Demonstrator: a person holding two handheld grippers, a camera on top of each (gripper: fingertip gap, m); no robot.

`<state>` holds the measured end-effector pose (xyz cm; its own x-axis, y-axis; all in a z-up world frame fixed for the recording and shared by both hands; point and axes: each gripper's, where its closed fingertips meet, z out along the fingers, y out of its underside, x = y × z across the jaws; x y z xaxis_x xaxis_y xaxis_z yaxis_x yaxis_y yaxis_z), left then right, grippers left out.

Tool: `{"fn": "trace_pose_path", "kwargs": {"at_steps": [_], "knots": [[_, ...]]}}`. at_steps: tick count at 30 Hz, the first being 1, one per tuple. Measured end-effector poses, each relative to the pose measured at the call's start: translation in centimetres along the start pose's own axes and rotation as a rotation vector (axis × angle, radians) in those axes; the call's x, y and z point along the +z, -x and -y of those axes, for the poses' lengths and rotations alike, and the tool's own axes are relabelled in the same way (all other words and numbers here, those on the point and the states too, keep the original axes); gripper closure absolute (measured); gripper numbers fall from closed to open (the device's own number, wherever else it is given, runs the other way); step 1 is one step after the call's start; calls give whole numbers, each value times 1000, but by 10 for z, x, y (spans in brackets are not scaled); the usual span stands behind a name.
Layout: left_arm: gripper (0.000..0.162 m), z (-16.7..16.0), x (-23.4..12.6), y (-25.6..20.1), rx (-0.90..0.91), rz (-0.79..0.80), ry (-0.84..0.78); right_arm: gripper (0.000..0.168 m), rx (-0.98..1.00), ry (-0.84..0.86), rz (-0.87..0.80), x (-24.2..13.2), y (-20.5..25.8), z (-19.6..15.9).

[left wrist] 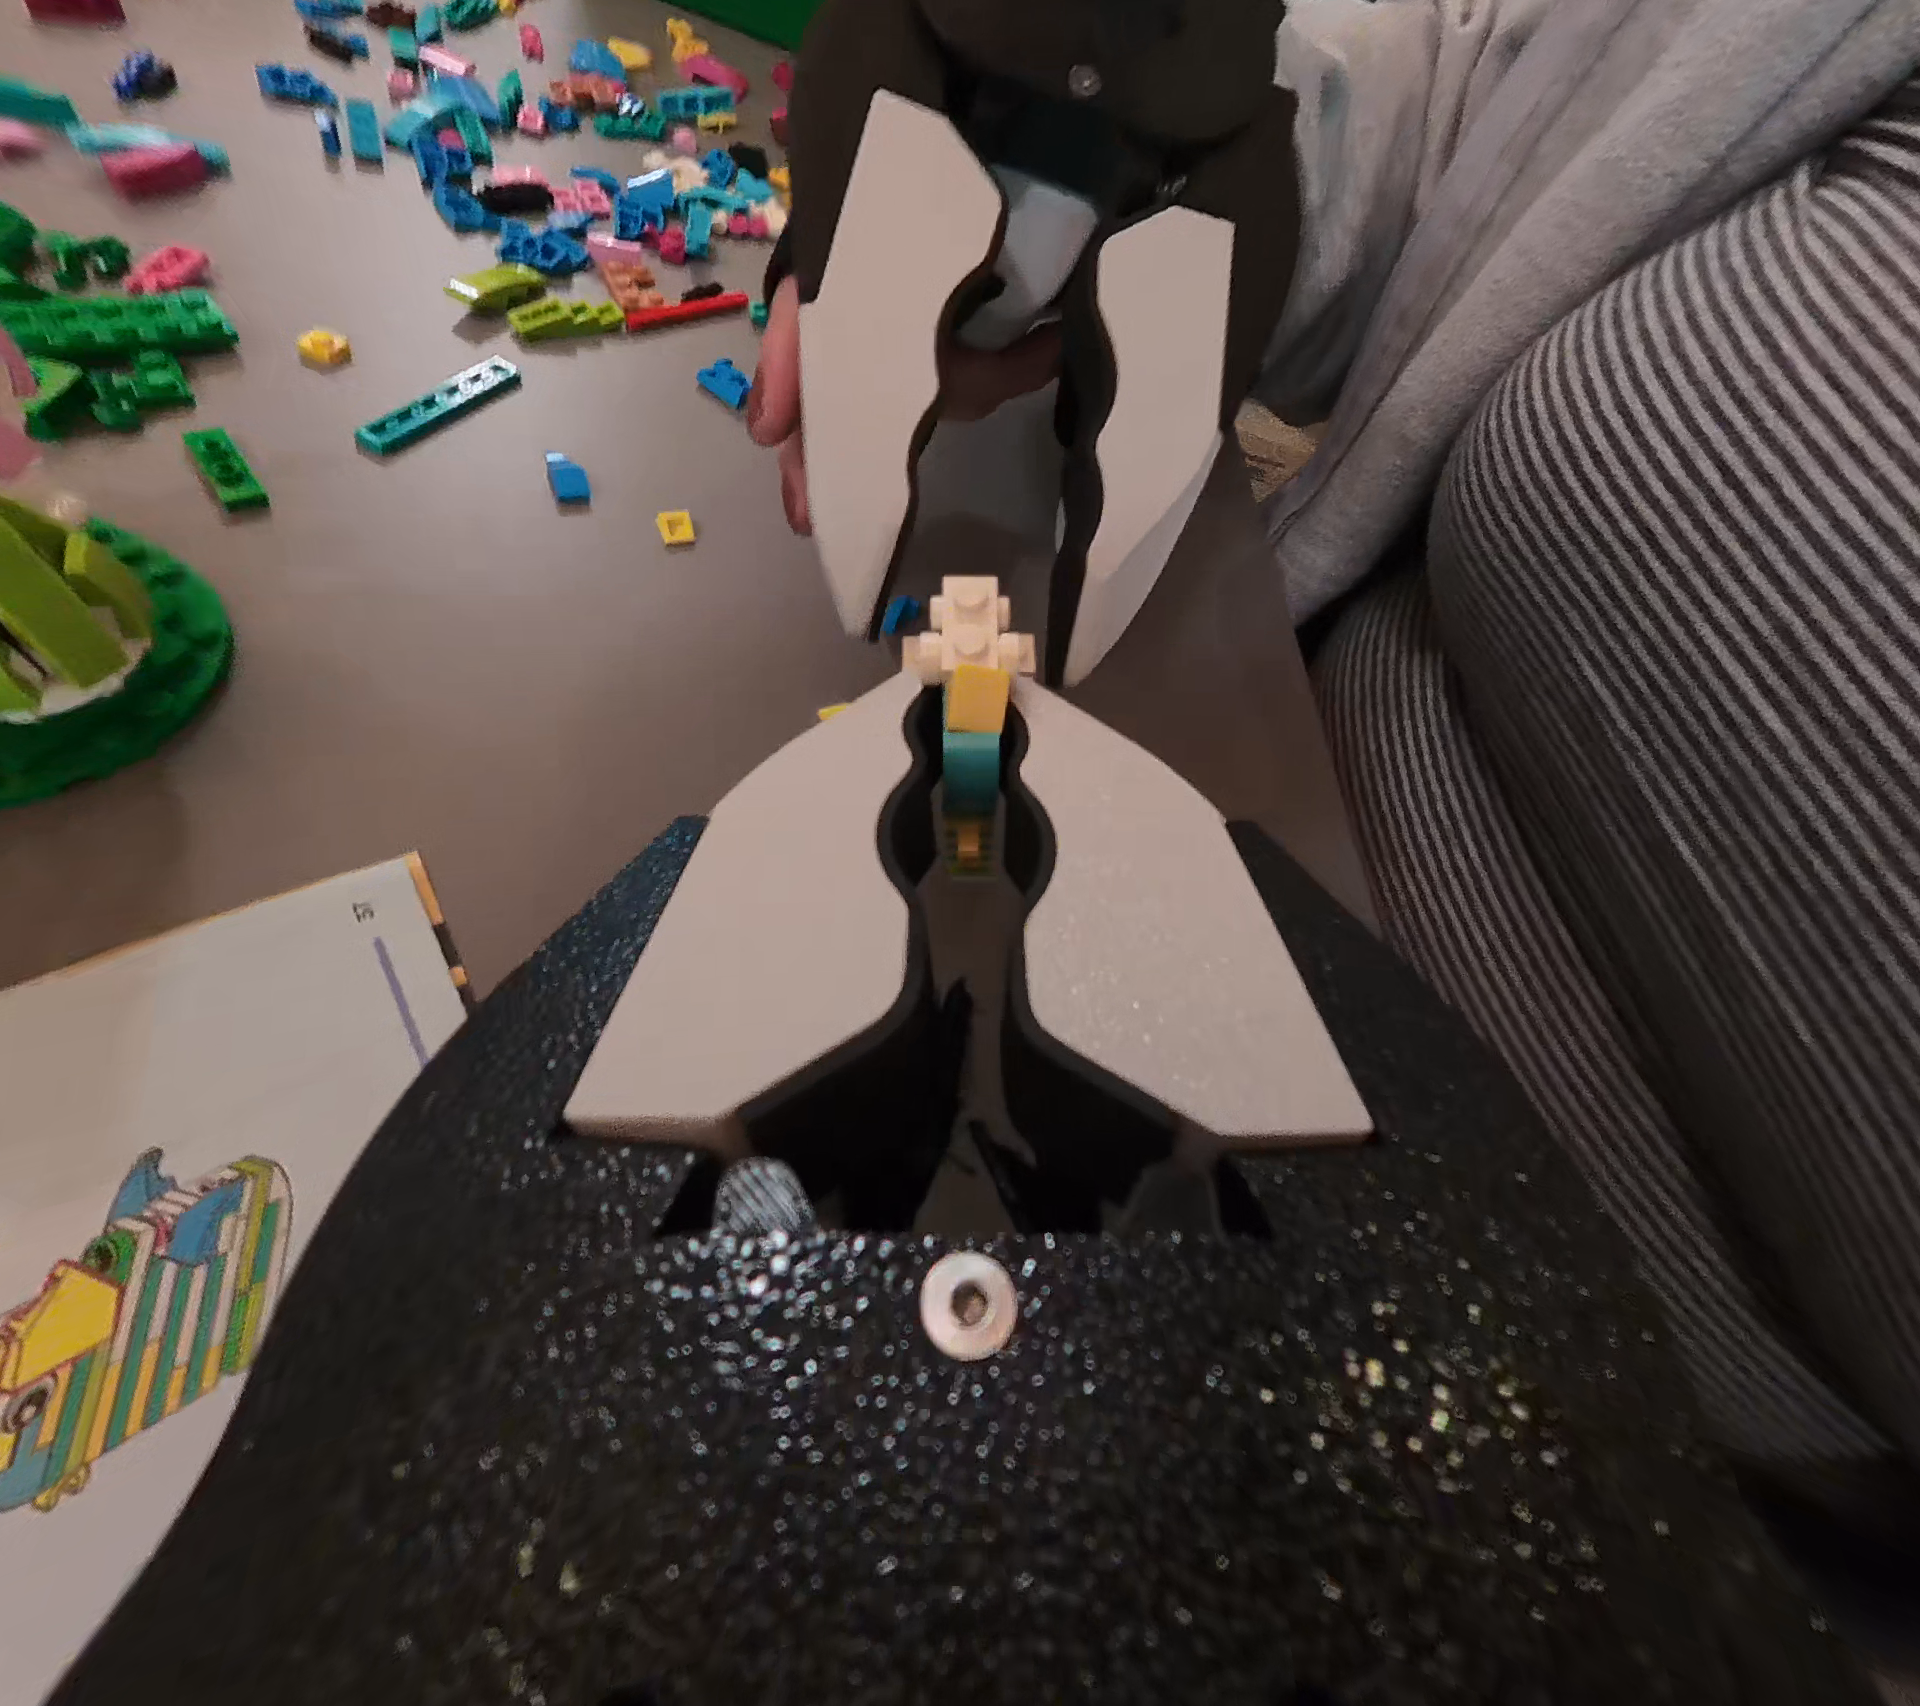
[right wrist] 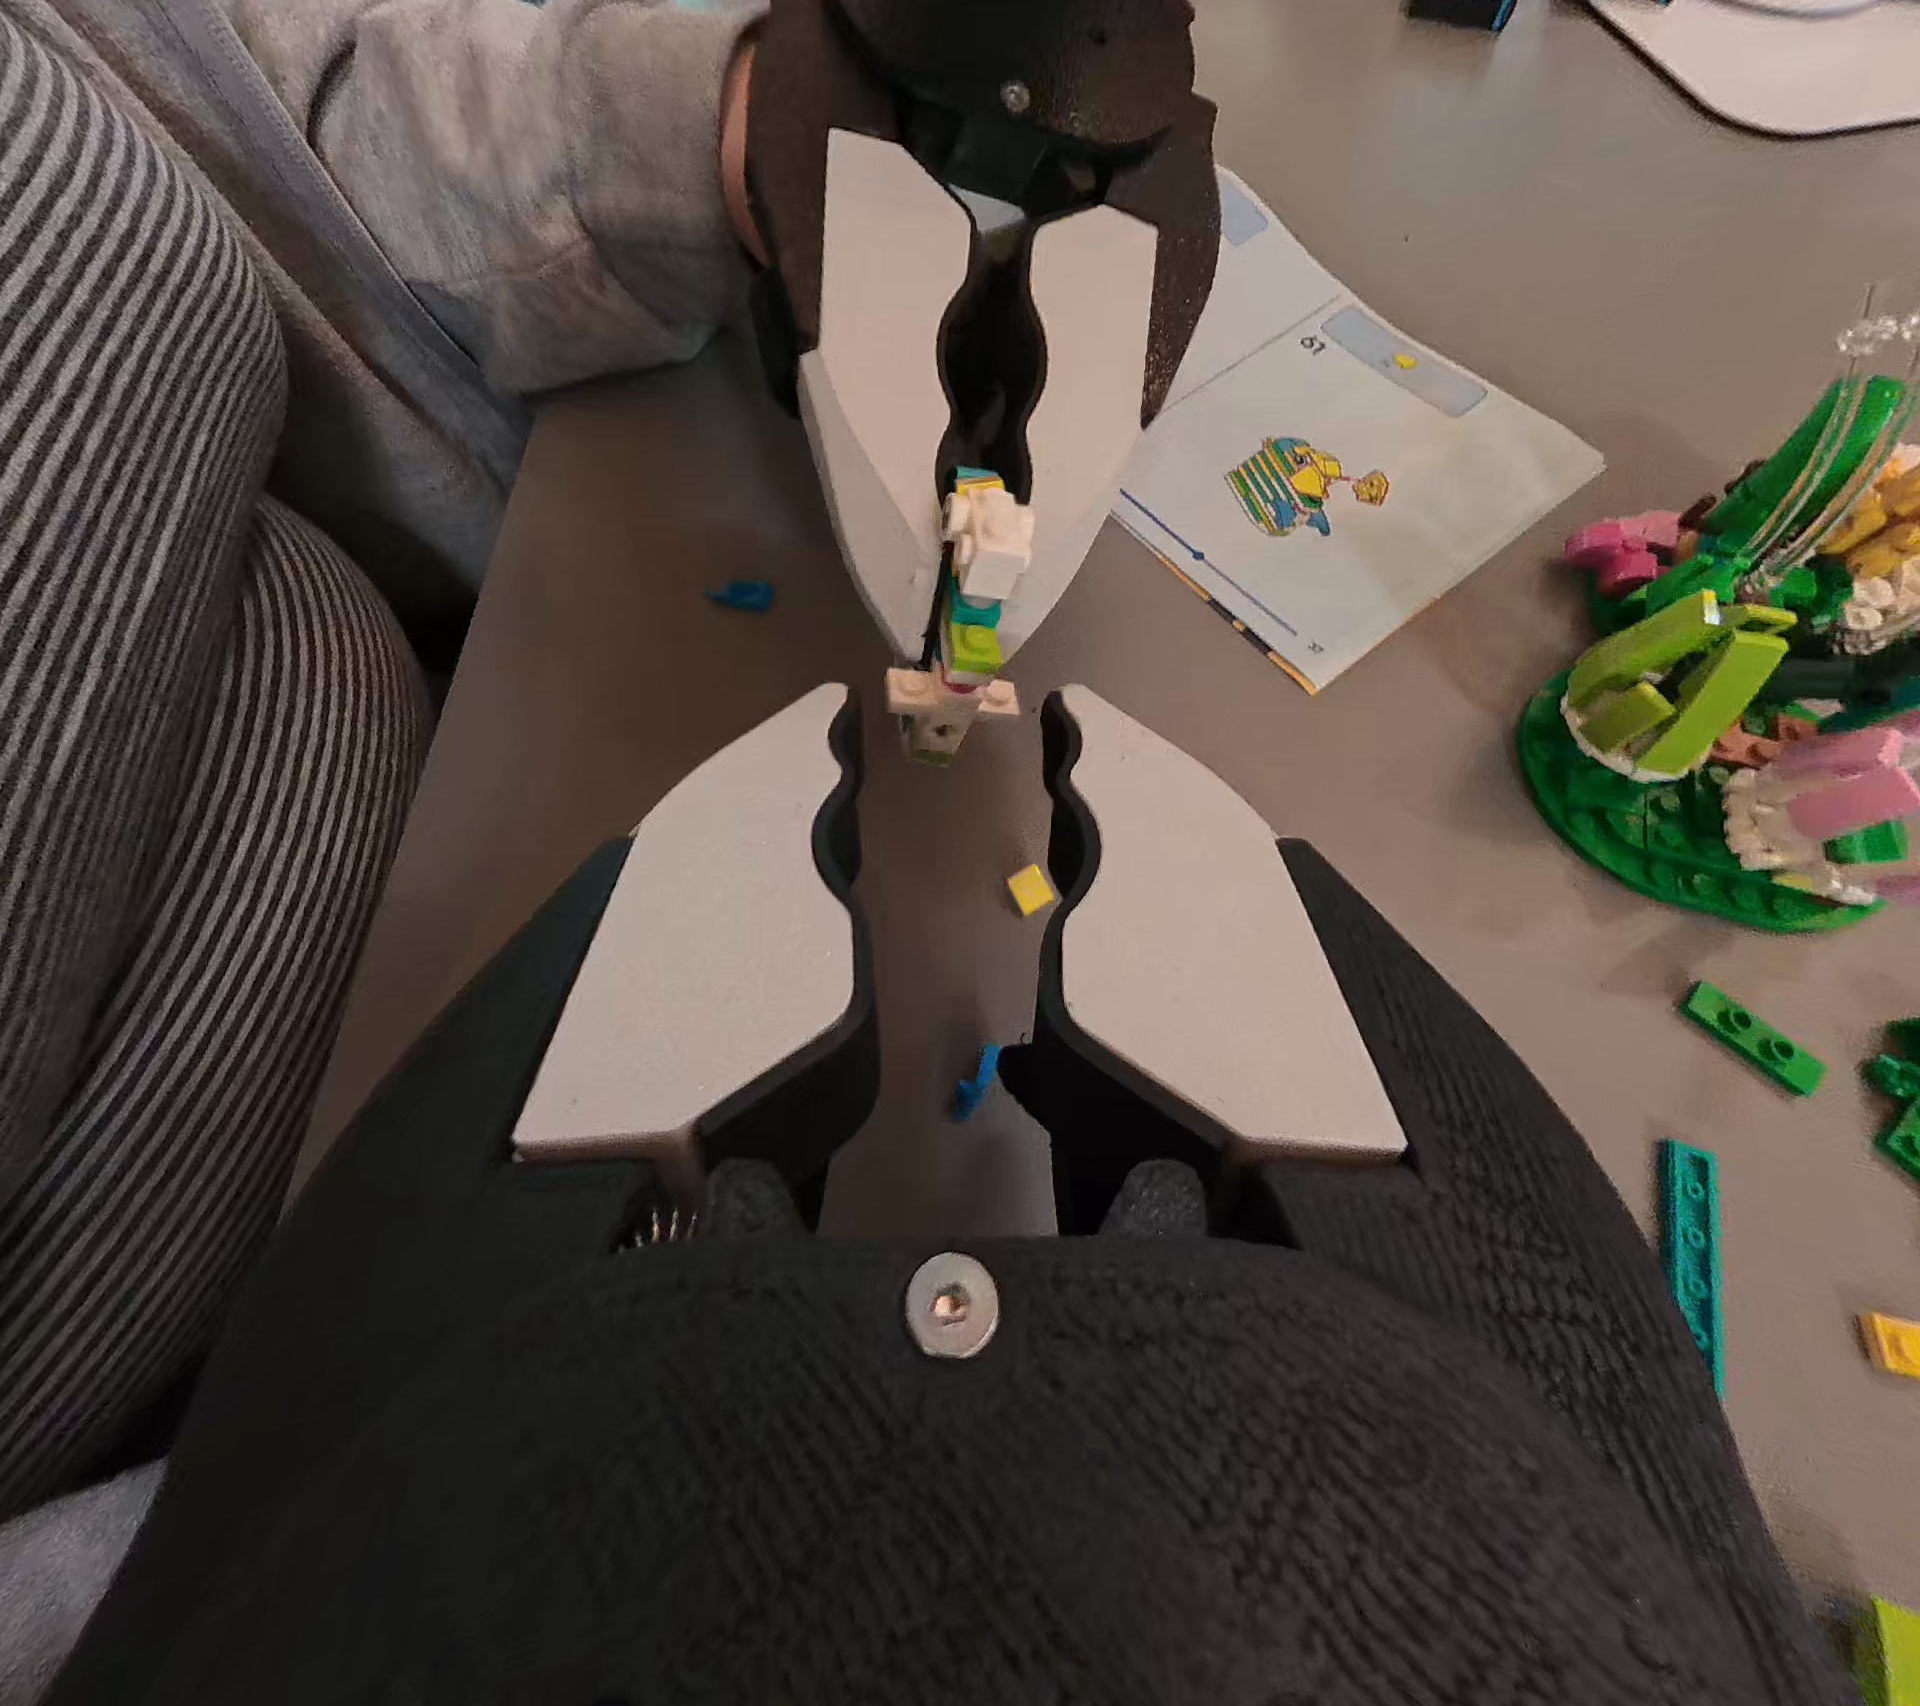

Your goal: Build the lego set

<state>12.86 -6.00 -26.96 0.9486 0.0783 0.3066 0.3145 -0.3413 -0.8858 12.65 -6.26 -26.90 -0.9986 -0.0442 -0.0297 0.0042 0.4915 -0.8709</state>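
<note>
One lego piece (left wrist: pixel 968 700) between left tongs (left wrist: pixel 966 711).

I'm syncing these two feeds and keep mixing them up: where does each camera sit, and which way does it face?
Left wrist view: on the left gripper, facing the right gripper and loose bricks; striped torso at right.
Right wrist view: on the right gripper, facing the left gripper and booklet; grey sleeve at left.
Shared: the small brick assembly and grey table.
</note>
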Motion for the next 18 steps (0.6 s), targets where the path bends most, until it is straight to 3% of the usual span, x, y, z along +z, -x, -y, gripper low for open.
{"fn": "trace_pose_path", "kwargs": {"at_steps": [10,18], "knots": [[154,3,-3,-2,110,38,18,144,-77,-17,-3,7,2,4],[154,-11,-61,30,168,423,157,131,-141,63,-243,-36,-37,-11]]}}
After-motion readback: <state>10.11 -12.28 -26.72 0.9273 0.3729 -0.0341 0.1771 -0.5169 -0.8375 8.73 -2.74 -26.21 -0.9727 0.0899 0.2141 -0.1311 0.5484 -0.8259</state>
